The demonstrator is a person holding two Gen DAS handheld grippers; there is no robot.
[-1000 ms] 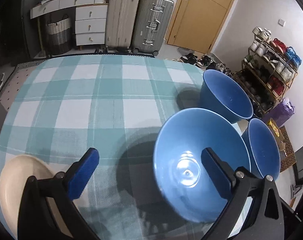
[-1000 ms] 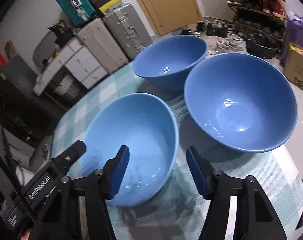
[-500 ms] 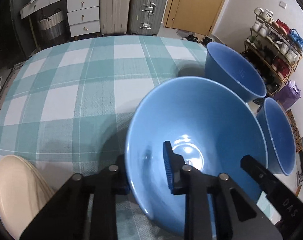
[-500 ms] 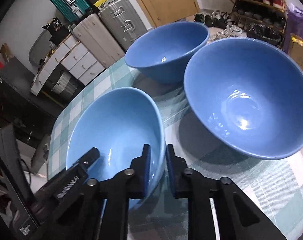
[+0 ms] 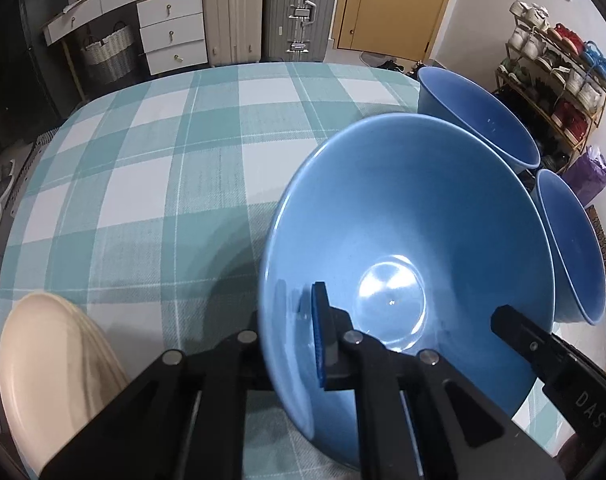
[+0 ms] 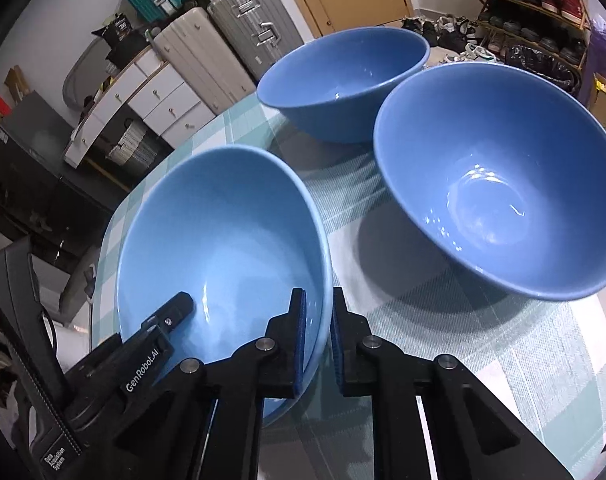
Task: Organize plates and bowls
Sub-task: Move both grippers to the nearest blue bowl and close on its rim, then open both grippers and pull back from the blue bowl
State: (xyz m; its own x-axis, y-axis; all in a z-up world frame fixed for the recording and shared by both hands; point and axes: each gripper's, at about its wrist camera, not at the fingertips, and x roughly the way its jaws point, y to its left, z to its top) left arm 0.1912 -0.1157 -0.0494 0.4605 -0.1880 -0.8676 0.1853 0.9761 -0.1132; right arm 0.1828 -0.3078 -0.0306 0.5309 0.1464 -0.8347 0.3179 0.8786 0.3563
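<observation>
Both grippers are clamped on the rim of one and the same light blue bowl (image 5: pixel 407 248), which sits nearest on the checked tablecloth (image 5: pixel 151 152). The left gripper (image 5: pixel 291 344) pinches the bowl's near-left wall, one blue pad inside and the other finger outside and mostly hidden; the right gripper (image 6: pixel 317 340) pinches the opposite side, its pads pressed to either face of the rim with only the wall between them. The bowl looks slightly tilted, though the wide lens makes that uncertain. Judged step: the two-handed grasp is made and the lift has not yet shown. Just beside, at the table's near-left edge, lies a cream plate (image 5: pixel 51 364), untouched. Further off stand a darker blue bowl (image 6: pixel 495 184) and, beyond it, a second blue bowl (image 6: pixel 343 80), both upright and apart from the held one. The next move likely calls for an even lift by both hands, then carrying the bowl over one of the others and lowering it in squarely. Suitcases (image 5: pixel 263 8) stand against the far wall.
</observation>
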